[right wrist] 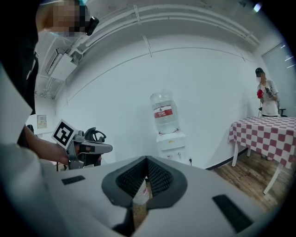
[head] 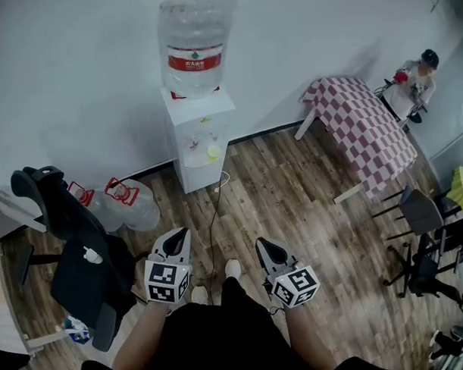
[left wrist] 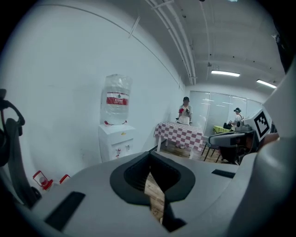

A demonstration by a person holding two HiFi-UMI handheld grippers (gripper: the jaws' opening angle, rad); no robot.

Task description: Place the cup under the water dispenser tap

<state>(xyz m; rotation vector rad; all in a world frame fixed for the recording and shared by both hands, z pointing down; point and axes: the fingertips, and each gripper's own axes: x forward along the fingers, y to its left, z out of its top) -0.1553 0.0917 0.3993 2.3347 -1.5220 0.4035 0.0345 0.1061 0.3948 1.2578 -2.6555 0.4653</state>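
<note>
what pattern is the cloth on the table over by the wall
Red-and-white checks on the tablecloth; the head view shows it best.

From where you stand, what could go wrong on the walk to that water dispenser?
A thin cable runs along the floor from near the water dispenser toward your shoes: a trip risk. The office chair close beside the left gripper could be bumped. Both grippers look shut; I see no cup for certain, only a white shape below the right gripper, so you may arrive empty-handed.

The water dispenser (head: 198,136) is white, the tablecloth (head: 366,130) red-and-white checked.
</note>
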